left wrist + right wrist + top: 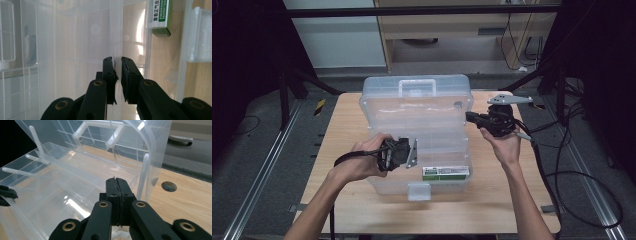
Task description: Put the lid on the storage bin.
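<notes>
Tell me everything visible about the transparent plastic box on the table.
The clear plastic box lies open on the wooden table, its lid raised, with a white handle on top. Thin dividers split the base. A green-and-white carton lies inside, near the front. The left tool pinches a thin wall; the right tool is at its right edge.

A: The storage box (417, 107) is clear, see-through plastic, faintly frosted white at its handle (417, 86).

B: Inside the storage box, near its front wall, the small carton (445, 173) is white with green bands and dark print.

A: Under the storage box, the table (347, 125) is pale wood grain.

B: Both grippers (412, 152) (469, 117) beside the storage box are black, with brass-coloured rivets.
</notes>
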A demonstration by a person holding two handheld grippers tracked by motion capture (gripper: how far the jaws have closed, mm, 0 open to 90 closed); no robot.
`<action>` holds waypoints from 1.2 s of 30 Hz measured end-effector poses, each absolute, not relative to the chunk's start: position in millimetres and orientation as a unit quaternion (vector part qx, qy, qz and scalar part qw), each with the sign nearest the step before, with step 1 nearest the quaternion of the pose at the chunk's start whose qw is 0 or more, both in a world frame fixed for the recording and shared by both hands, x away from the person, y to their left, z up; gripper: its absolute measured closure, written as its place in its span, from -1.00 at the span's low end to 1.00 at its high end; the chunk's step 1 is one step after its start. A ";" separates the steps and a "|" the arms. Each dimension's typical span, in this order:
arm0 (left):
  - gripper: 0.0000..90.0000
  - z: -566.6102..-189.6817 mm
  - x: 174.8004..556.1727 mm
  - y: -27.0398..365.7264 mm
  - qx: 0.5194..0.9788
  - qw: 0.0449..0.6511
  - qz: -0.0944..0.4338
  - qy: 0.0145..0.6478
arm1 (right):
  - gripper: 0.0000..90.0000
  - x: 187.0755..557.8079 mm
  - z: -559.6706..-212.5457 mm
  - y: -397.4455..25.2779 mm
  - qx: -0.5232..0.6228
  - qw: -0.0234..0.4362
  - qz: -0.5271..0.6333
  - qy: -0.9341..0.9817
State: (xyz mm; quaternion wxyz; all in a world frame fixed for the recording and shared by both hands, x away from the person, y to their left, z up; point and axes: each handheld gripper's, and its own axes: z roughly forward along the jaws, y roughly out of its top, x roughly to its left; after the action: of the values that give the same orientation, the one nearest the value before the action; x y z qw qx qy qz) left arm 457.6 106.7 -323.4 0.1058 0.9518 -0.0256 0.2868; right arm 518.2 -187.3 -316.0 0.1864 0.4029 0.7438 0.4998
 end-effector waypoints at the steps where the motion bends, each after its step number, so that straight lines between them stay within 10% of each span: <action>1: 0.81 -323.5 457.5 106.6 0.952 0.105 0.287 -0.026 | 0.99 518.0 -315.8 -187.5 0.403 0.187 0.499 0.744; 36: 0.80 -330.8 449.0 104.3 0.956 0.093 0.277 -0.030 | 1.00 513.7 -321.0 -195.3 0.405 0.184 0.498 0.744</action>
State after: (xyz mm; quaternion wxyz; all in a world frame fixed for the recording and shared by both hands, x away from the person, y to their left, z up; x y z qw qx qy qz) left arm 449.0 104.3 -330.8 0.0932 0.9559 -0.0304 0.2770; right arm 513.7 -195.3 -321.0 0.1837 0.4046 0.7444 0.4984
